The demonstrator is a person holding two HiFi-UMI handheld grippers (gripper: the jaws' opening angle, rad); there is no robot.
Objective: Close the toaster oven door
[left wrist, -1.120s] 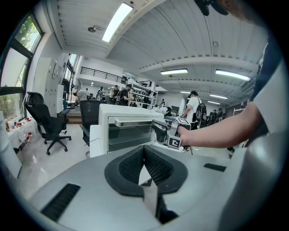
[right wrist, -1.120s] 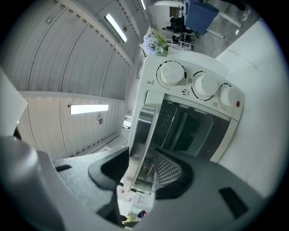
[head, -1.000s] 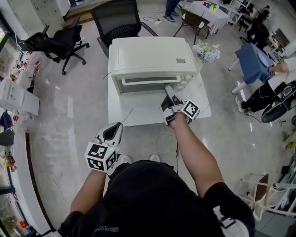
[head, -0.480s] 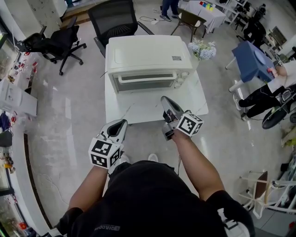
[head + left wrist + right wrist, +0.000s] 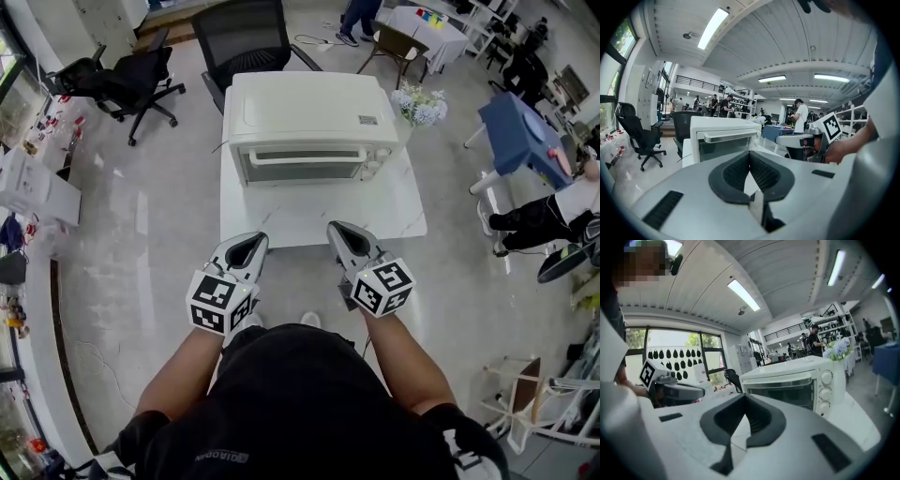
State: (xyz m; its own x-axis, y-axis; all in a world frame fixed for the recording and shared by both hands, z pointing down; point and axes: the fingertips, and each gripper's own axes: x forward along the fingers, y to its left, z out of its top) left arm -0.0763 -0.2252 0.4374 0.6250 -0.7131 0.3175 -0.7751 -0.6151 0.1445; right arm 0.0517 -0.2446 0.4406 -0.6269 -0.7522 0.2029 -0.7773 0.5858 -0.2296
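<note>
Toaster oven [image 5: 305,122] sits on a white table [image 5: 309,220], toward the table's 12 o'clock edge, front facing the person. Its door [image 5: 300,165] is up and flush w/ the front, i.e. shut, handle bar across the top of the glass. Knobs [image 5: 376,166] run in a column at 3 o'clock of the door.

Left gripper [image 5: 248,246] is off the table's near edge at approx 7 o'clock, tips pointing toward the oven. Jaws are pressed together, nothing btwn them. It is clear of the table and well apart from the oven.

Right gripper [image 5: 342,232] is at approx 5 o'clock of the table, level w/ the left one and beside it. Jaws fully together, nothing held. It touches neither door nor table.

Flowers [image 5: 420,103] stand at 2 o'clock of the oven. One black office chair [image 5: 239,37] is at 12 o'clock behind the oven, a second chair [image 5: 112,84] at 10 o'clock. The seated person [image 5: 553,211] is at 3 o'clock, far off.
</note>
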